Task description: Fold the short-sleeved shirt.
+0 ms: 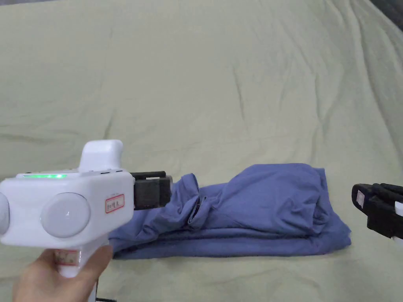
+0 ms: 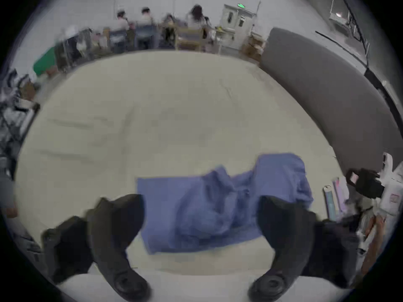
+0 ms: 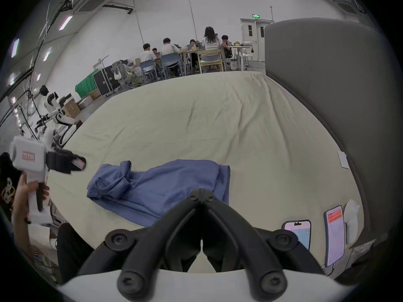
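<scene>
Lying underneath: a pale bed sheet (image 1: 204,78) is carrying everything.
Headboard: a grey one (image 3: 322,102) is flanking the bed.
Shirt: the blue shirt (image 1: 252,212) is lying folded near the front edge.
Left gripper (image 2: 200,215): hovering above the shirt, jaws wide apart.
Right gripper (image 3: 202,192): hovering with jaws closed, empty.
Phones: two (image 3: 334,234) are lying beside the headboard.

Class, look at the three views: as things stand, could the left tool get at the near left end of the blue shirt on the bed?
Probably yes. The left tool is open, above the shirt, with nothing between them on the bed sheet.
</scene>
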